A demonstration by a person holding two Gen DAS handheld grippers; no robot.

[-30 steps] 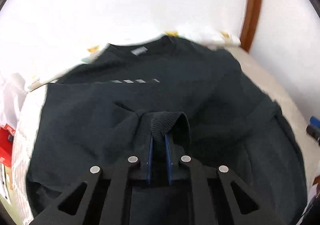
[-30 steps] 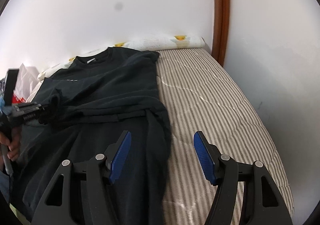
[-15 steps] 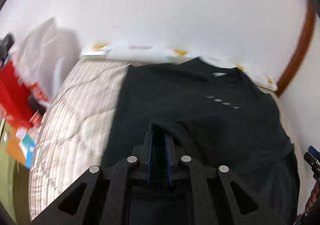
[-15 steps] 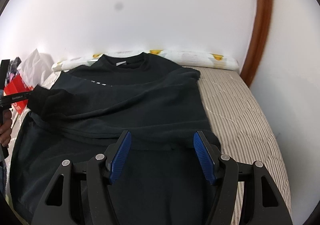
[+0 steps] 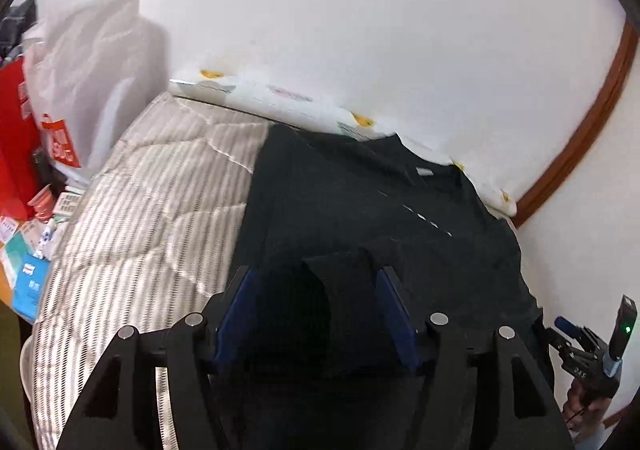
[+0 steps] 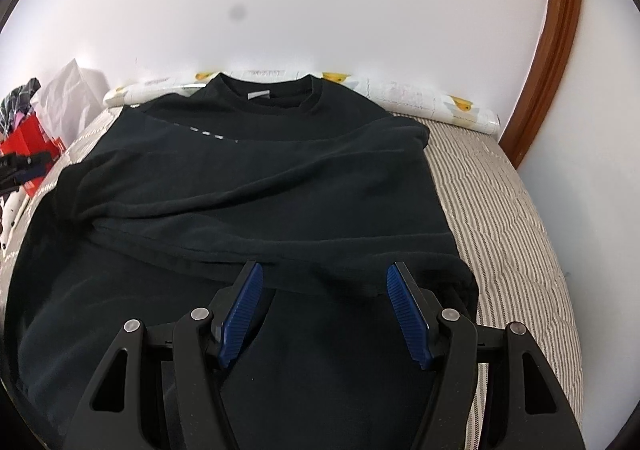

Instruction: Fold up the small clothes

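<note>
Shirt (image 6: 256,186) spread on the bed (image 6: 504,210), both grippers wide apart and holding nothing.

So the left hand-held gripper (image 5: 316,310) has its blue pads spread, with just dark cloth sitting loose between them, nothing pinched. Ahead of it the black shirt (image 5: 360,202) runs up toward the collar tag and the little row of white marks, and off to its left is bare striped mattress (image 5: 152,210), then a white plastic bag (image 5: 92,70) and some red packaging further out. The right hand-held gripper (image 6: 324,310) is spread too, hovering over the lower part of the shirt, right in front of a folded-over sleeve edge that crosses ahead of its pads. Collar sits at the far end by the printed pillow (image 6: 400,90), striped bed showing to its right.
</note>
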